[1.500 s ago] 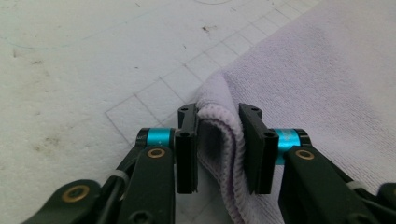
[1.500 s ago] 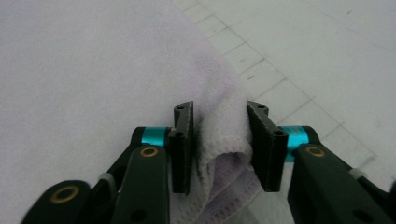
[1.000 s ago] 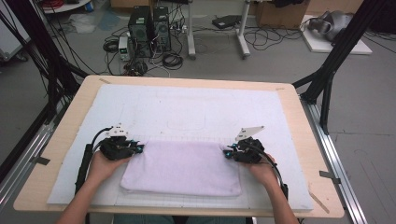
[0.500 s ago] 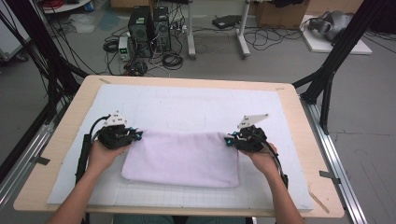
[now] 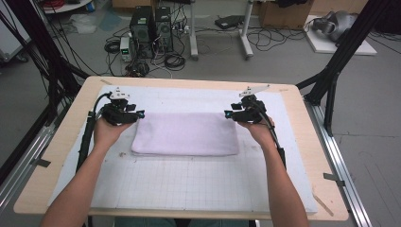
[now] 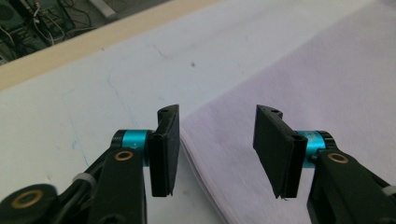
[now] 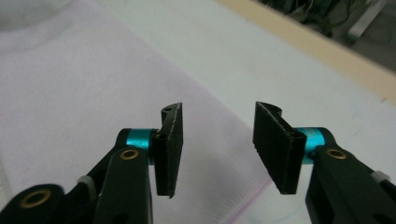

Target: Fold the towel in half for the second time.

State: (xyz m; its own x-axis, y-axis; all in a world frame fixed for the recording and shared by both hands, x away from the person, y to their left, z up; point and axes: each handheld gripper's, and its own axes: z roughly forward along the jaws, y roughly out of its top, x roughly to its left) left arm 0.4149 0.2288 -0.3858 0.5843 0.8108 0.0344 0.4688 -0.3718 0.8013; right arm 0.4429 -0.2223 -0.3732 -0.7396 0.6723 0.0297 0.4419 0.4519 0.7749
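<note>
1. High view: towel (image 5: 186, 134) lies folded flat on the white mat (image 5: 189, 184), nearer the mat's far edge than its near one, about midway between the left and right edges of the tabletop (image 5: 309, 142). You hold a gripper at each short end of it.

2. Risk, as I judge it: the fold has only just been let go. If you draw either gripper back low along the mat, a jaw tip could catch the top layer and peel it open or skew the stack. Lift clear before moving sideways.

3. Second risk: the left end shows stacked layers at its edge in the left gripper view. A brush there would fan them out.

4. Left gripper (image 6: 217, 144): jaws have just been opening and stand about half apart. Nothing is clamped. The towel's folded edge (image 6: 205, 186) runs below the gap, pads clear of it.

5. Right gripper (image 7: 217, 144): same story, jaws just opened to about half and released. The towel's end with its stitched hem (image 7: 252, 200) lies beneath the gap, no pad pressing on it.

6. Both grippers sit just beside the towel's far corners in the high view, left (image 5: 137, 115), right (image 5: 229, 114).
</note>
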